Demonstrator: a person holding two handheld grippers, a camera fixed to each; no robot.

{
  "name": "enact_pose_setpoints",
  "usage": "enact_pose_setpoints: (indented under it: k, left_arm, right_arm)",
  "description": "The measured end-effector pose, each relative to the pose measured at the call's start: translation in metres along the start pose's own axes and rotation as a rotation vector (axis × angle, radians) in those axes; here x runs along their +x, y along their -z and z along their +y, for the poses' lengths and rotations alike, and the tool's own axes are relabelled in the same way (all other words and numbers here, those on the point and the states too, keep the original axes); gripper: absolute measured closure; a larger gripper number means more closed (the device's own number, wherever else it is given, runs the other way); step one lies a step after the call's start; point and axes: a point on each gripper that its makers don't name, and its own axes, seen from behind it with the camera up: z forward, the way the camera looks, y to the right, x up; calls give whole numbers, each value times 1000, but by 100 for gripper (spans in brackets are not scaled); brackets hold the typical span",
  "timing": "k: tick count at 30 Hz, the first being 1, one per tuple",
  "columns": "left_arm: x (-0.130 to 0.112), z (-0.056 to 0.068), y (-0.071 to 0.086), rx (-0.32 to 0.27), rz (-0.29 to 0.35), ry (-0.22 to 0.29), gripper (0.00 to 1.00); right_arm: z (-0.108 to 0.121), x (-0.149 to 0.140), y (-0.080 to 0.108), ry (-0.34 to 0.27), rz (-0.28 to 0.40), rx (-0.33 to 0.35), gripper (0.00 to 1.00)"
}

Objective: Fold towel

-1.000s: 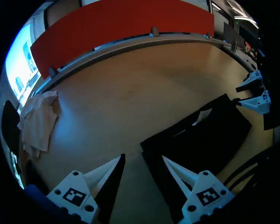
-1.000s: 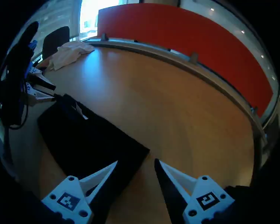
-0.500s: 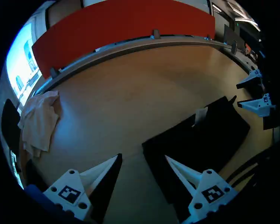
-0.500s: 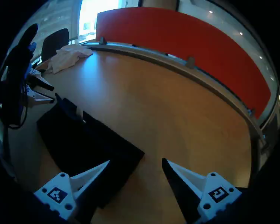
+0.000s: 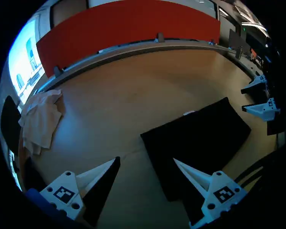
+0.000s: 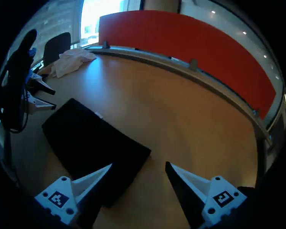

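Lying flat on the surface (image 5: 124,99), the black towel (image 5: 196,141) is found between the left gripper (image 5: 146,168) and right gripper (image 6: 139,170), jaws of each spread wide, empty. Matching corners should be pinched, edges kept aligned.

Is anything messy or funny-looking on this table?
One thing: the pale cloth sits crumpled in a heap at the far edge of the table, not folded. The black towel lies flat and neat, with just a small white bit peeking out at its far edge. Nothing looks spilled or broken.
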Motion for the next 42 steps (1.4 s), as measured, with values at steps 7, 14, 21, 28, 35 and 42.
enact_pose_setpoints:
  k: [7,14,21,28,35,42]
  left_arm:
    - [-14,8,16,-8,0,30,8]
    - [-30,15,31,-5,1,39,8]
    - [-48,18,43,5,-1,68,8]
    - [-61,16,49,22,-2,105,8]
    - [-71,7,58,54,10,139,8]
    - [-86,-3,70,88,19,185,8]
  right_arm:
    - [-11,-12,14,-1,2,15,2]
    - [-23,-24,30,-9,6,21,3]
    - [-33,-39,46,-24,11,24,3]
    - [-37,-45,51,-33,15,29,2]
    - [-40,-44,49,-9,18,54,3]
    - [-46,-42,45,37,10,98,2]
